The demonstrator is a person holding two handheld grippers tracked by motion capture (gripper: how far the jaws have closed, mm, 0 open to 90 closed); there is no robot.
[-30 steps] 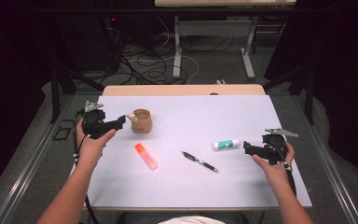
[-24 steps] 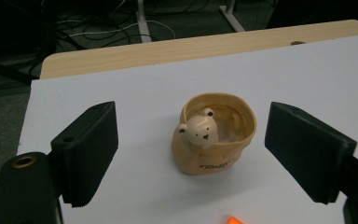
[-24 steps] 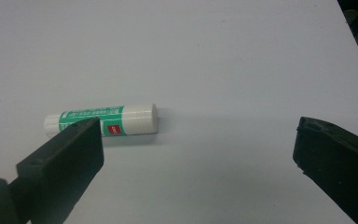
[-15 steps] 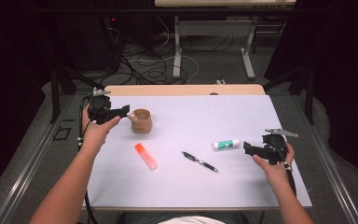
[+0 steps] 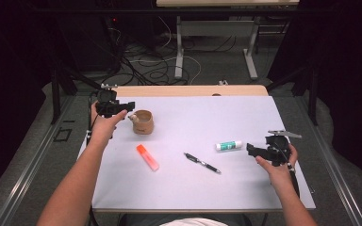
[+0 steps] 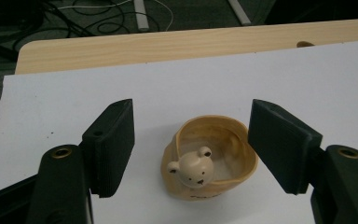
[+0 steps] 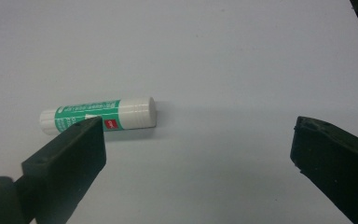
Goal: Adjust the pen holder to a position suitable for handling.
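Note:
A tan cup with a small bear head on its rim (image 5: 142,122) stands at the far left of the white sheet (image 5: 245,117). My left gripper (image 5: 131,106) hovers just left of the cup and points at it. In the left gripper view the cup (image 6: 212,156) lies between and below the jaws of this gripper (image 6: 191,106), which have just been closing and do not touch it. My right gripper (image 5: 250,149) rests open at the right, with nothing between its fingers. A green-and-white glue stick (image 7: 100,115) lies just beyond the left jaw of this gripper (image 7: 198,123).
An orange highlighter (image 5: 148,157) and a black pen (image 5: 201,163) lie mid-sheet, with the glue stick (image 5: 229,146) to their right. A strip of wooden tabletop (image 5: 193,90) shows beyond the sheet. Cables and table legs cover the floor behind.
My left gripper has moved toward the far edge and a little higher, ending beside the cup's rim. The right gripper and all the objects have stayed put.

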